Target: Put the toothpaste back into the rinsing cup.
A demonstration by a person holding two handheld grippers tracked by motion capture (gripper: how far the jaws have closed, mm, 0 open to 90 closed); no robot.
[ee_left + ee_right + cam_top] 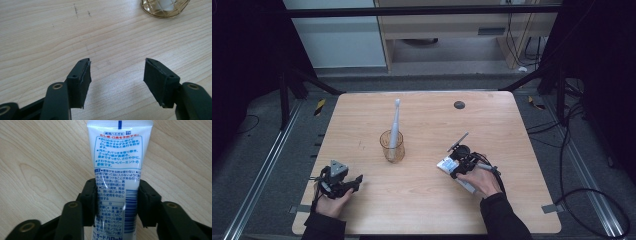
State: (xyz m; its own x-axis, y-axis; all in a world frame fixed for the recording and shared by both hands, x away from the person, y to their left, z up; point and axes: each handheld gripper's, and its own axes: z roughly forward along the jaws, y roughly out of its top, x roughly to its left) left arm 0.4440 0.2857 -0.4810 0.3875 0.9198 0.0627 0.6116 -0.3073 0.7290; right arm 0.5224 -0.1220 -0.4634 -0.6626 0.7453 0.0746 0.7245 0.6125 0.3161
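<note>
- Right gripper (455, 166) is at the near right part of the table (427, 210), and its two black jaws stand partly closed, one on each side of a white toothpaste tube (117, 170).
- In the right gripper view both pads touch the sides of the tube at about its middle, so the tube is held between them.
- White tube lies flat on the wood, with its flat sealed end pointing away from the gripper; blue and red print and a barcode cover the side that faces up.
- In the high view the tube (446, 165) shows as a small white shape under the right gripper, right of the cup and well apart from it.
- Left gripper (357, 180) rests at the near left part of the table, in the person's left hand (332, 202).
- Its jaws are wide apart in the left gripper view, and between them I see only bare wood.
- An amber glass cup (392, 146) stands near the middle of the table, with a white toothbrush (395, 122) upright inside it, leaning a little.
- A small dark round spot (459, 105) is at the far side of the table.
</note>
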